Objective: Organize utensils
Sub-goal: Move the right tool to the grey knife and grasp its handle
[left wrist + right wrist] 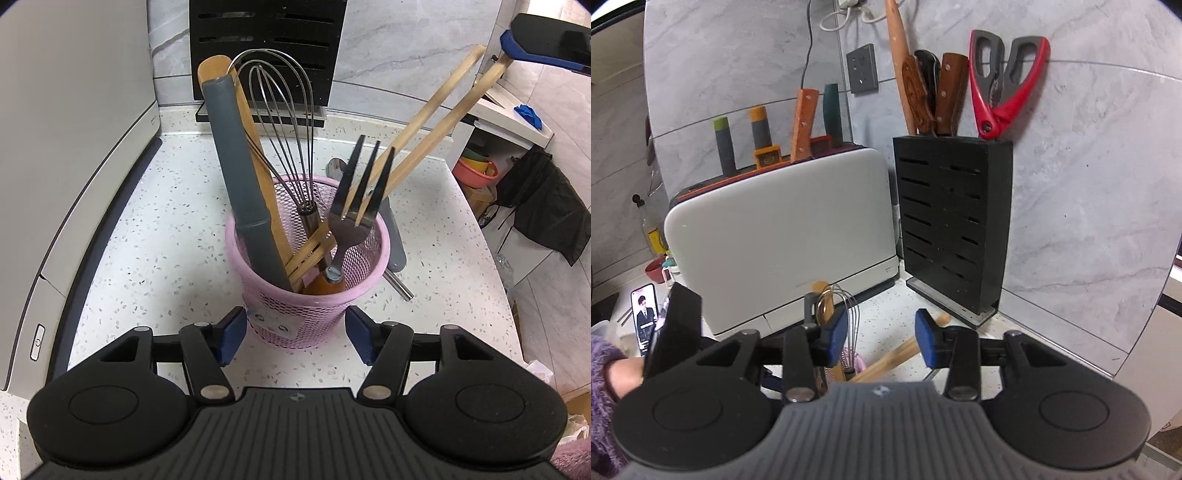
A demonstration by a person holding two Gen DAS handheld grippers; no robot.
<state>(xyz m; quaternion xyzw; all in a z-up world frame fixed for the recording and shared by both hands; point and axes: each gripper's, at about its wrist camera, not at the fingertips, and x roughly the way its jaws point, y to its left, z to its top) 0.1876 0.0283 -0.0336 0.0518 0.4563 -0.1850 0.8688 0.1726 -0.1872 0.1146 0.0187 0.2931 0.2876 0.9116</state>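
Where the basket stands: one pink mesh basket [295, 321] sits upright on the speckled countertop [166, 221]; I place everything else from it.
Left tongs: my left gripper [295, 334] straddles the basket's base, one blue pad against each side, holding it.
Right tongs: my right gripper [882, 338] hangs above the basket with its pads moderately apart and nothing gripped.
Inside the basket: one wire whisk [284, 122], one fork [354, 206] with tines up, two wooden chopsticks [424, 122] leaning right, one grey handle [240, 177], one wooden spoon [214, 64] behind that handle.
Behind the basket: one metal spoon [338, 166] lies on the counter.
Further behind the basket: one black knife block [953, 221] holds one pair of red scissors [1008, 81].
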